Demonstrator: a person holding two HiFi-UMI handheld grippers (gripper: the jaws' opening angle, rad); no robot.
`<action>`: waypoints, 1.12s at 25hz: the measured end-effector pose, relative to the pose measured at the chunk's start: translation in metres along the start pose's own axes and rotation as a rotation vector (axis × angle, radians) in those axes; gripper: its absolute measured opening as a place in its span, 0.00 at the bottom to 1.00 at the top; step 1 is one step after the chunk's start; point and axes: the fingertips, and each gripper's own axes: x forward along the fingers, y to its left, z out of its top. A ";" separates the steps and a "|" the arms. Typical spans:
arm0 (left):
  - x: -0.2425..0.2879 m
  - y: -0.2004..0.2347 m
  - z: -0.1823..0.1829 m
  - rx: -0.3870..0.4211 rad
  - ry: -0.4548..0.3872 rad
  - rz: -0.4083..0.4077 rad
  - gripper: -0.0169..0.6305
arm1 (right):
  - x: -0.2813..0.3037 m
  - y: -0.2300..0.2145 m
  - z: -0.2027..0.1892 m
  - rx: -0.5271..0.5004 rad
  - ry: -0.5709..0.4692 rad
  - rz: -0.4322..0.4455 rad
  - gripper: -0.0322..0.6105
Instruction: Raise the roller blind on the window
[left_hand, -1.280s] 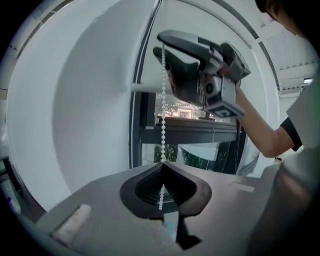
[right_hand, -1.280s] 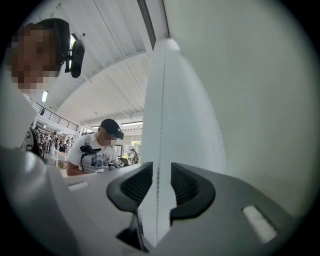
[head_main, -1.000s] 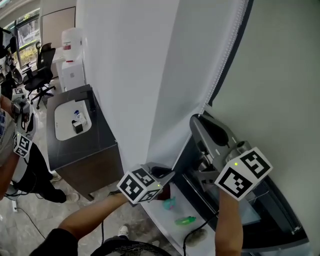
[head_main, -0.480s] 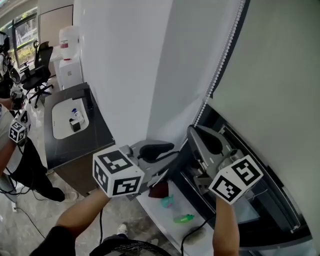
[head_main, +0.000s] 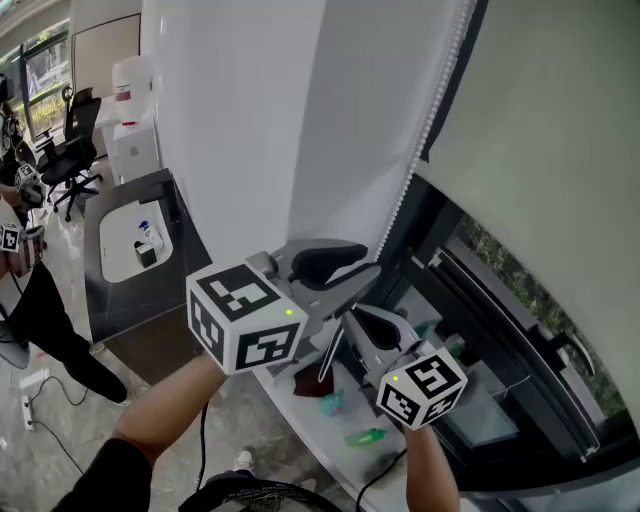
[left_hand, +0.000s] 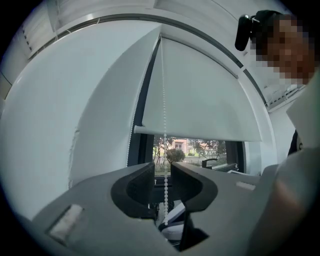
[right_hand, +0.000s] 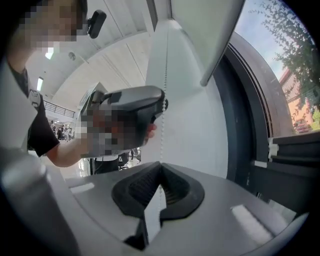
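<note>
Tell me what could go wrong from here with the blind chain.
1. Only the right gripper is clamped on the bead chain. If the thin beads slip, the roller blind may drop back.
2. The left gripper has just been opening its jaws, and the chain hangs between them ungripped. Closing off-line could miss it.
</note>
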 end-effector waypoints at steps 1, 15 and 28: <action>0.003 0.000 0.002 0.002 -0.003 -0.004 0.19 | 0.001 0.001 -0.003 0.008 0.003 0.003 0.06; 0.006 -0.006 0.003 0.024 -0.004 -0.010 0.05 | -0.029 0.002 0.006 0.173 0.045 0.110 0.23; -0.004 0.009 -0.145 -0.077 0.320 -0.004 0.05 | -0.003 -0.010 0.140 0.044 -0.170 0.044 0.25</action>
